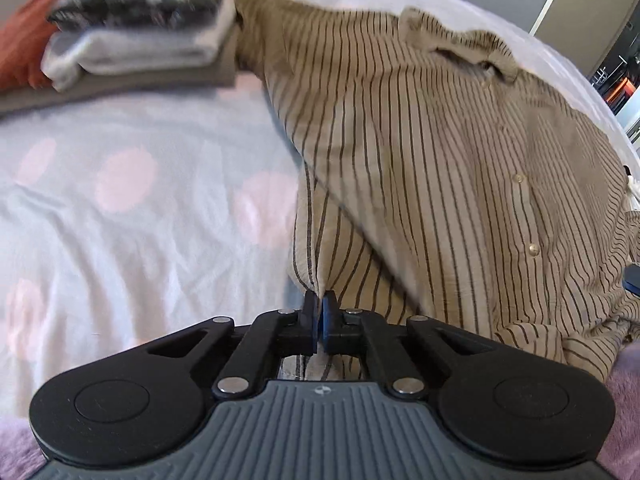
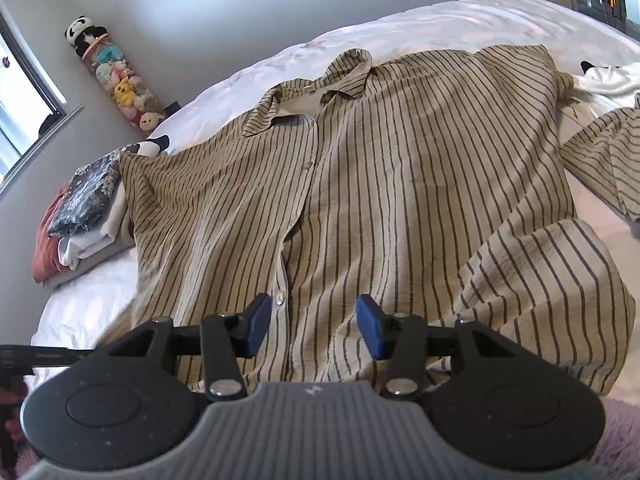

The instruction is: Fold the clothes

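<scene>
While a folded stack [image 1: 132, 40] waits far left, my left tongs [image 1: 319, 312] pinch the striped shirt [image 2: 360, 168] hem; right tongs [image 2: 312, 330] gape empty; this shirt lies unfolded.

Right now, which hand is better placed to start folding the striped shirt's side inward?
Left. The left gripper is already shut on the striped shirt at its side edge near the hem. The right gripper hangs open above the button placket, gripping nothing.
</scene>
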The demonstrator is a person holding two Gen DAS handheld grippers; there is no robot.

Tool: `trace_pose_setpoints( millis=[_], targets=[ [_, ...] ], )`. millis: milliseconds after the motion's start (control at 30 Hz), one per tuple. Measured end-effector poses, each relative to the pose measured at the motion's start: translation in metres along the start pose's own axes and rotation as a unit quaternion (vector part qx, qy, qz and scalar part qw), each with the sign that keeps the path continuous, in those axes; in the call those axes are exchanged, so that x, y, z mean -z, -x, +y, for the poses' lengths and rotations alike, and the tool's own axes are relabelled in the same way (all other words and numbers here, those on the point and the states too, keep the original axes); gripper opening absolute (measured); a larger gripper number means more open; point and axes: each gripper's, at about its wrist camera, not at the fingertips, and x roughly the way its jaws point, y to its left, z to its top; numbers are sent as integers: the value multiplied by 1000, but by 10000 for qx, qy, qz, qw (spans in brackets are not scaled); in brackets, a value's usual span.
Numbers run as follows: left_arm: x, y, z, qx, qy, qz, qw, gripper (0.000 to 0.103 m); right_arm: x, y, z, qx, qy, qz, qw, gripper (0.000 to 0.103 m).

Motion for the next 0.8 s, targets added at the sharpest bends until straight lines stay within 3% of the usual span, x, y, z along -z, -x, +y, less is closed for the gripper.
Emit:
trace_pose_setpoints(
  millis=[267, 467, 600, 700, 800],
  targets=[
    [8, 26, 26, -392, 217, 149, 9989, 0, -1, -3, 1, 13, 45, 39, 10000, 51],
    [12, 20, 17, -951, -87, 332, 9949, 1, -1, -3, -1, 10, 12, 50, 10000, 51],
    [12, 27, 19, -864, 57, 217, 9960, 5, -1, -2, -1, 2, 16, 35, 10000, 51],
    [9, 36, 26, -547, 321, -64, 9980, 30, -2, -2, -1, -2, 13, 34, 10000, 51],
    [5, 47, 25, -343, 380, -443, 9977, 36, -3, -1, 0, -8, -12, 40, 10000, 52]
  ],
)
